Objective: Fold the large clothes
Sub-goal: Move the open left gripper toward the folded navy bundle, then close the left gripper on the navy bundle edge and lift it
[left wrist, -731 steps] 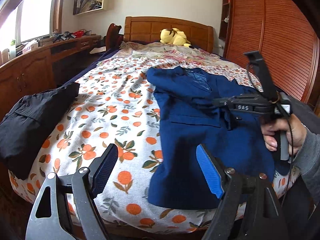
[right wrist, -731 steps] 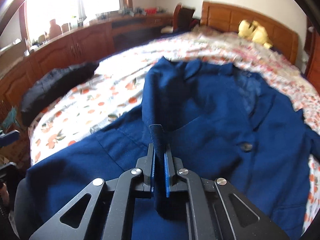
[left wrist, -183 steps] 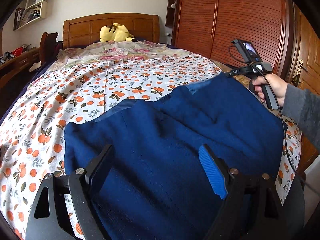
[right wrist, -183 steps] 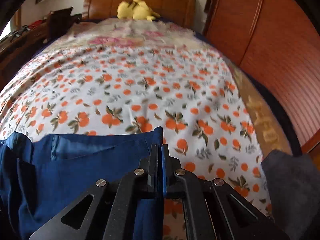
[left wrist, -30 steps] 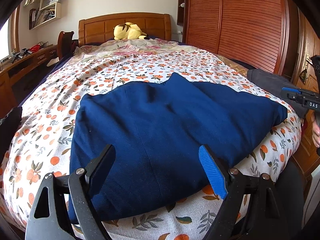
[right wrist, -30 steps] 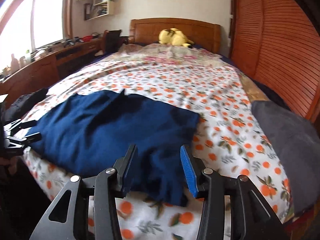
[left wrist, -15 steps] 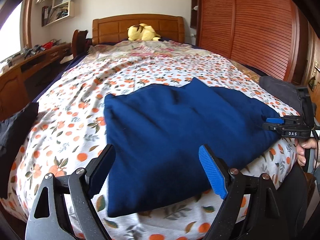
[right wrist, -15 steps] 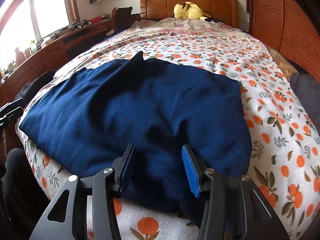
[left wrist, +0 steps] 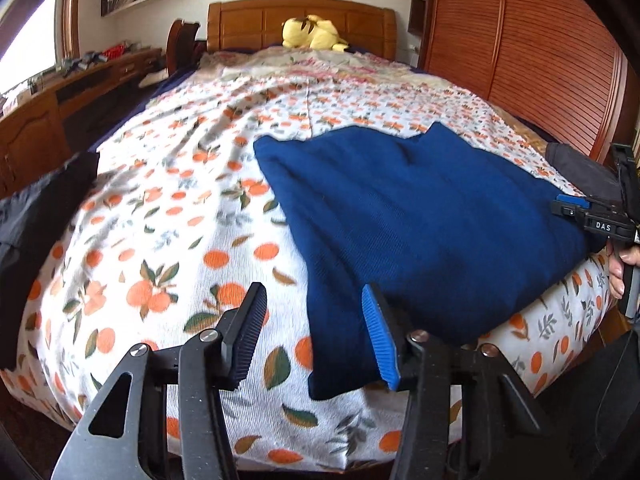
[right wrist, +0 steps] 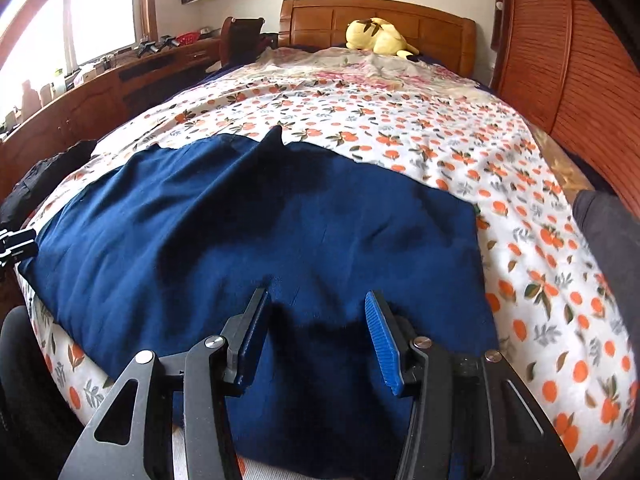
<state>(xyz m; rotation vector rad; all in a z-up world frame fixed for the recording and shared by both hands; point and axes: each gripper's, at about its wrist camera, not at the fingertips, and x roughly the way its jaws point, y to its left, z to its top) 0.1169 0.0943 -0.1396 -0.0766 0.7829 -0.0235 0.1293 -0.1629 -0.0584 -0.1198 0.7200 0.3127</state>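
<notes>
A dark blue jacket (left wrist: 420,220), folded into a flat rectangle, lies across the foot of the orange-print bed (left wrist: 192,216). My left gripper (left wrist: 316,336) hovers at the jacket's near left corner. Its jaws are closing, with the corner lying between them and the pads clear of the cloth. My right gripper (right wrist: 316,332) stands open low over the jacket (right wrist: 260,240) near its right front edge, with cloth beneath both fingers. In the left wrist view the right gripper (left wrist: 576,210) shows at the jacket's far right end, held by a hand (left wrist: 618,272).
A black garment (left wrist: 36,232) lies on the bed's left edge and a grey one (right wrist: 608,248) on its right edge. A yellow plush toy (left wrist: 312,34) rests by the wooden headboard (left wrist: 260,20). A wardrobe (left wrist: 520,52) stands at the right and a wooden desk (right wrist: 100,92) at the left.
My left gripper slid left to the jacket's near left corner and its jaws narrowed. The right gripper sank closer over the jacket's front edge. The jacket stayed put.
</notes>
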